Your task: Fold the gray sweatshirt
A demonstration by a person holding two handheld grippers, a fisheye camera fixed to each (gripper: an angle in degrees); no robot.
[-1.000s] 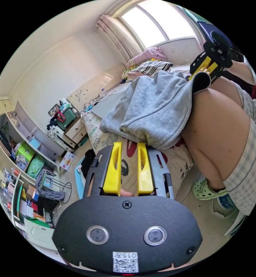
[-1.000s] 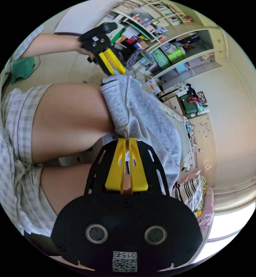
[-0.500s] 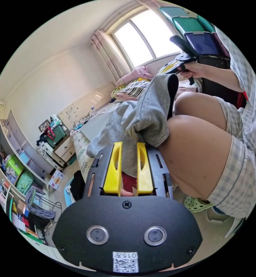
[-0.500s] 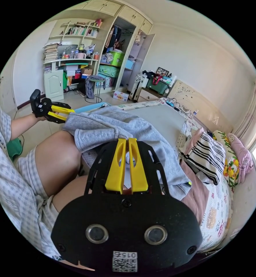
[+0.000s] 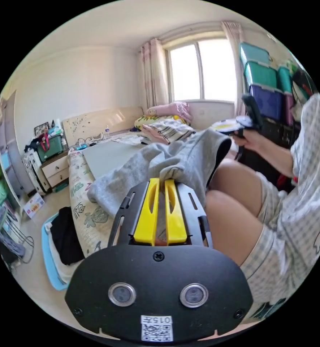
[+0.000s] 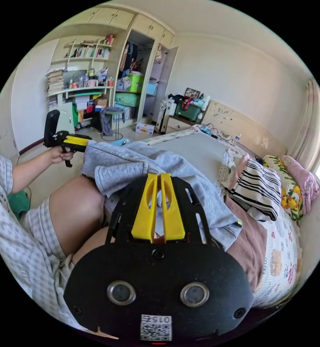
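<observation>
- Gray sweatshirt is hanging between the two grippers at mid-frame in the left gripper view, draping over the person's bare knees and trailing onto the bed.
- Left gripper is pinching a bunched edge of the fabric, yellow jaws nearly pressed together at centre frame.
- Right gripper is doing likewise at centre of the right gripper view, jaws almost touching with gray cloth squeezed between them.
- Each gripper is also showing in the other's view: the left at mid-left of the right gripper view, the right at upper right of the left gripper view.
- Risk, judged: each pinch is looking shallow and on a gathered lump, so a sharp pull apart may be slipping one edge free and dropping that side to the floor.
- Risk, judged: the cloth is snagging on the knees, so spreading it may be dragging it crooked.
- Risk, judged: layers are bunching, so a fold begun now would be creasing unevenly.
- Surface: a patterned quilt is covering the bed, with a plain gray mat lying flat on it at upper centre.
- Room: striped bedding is piling at right, shelves are standing at upper left, a window is glowing at top.
</observation>
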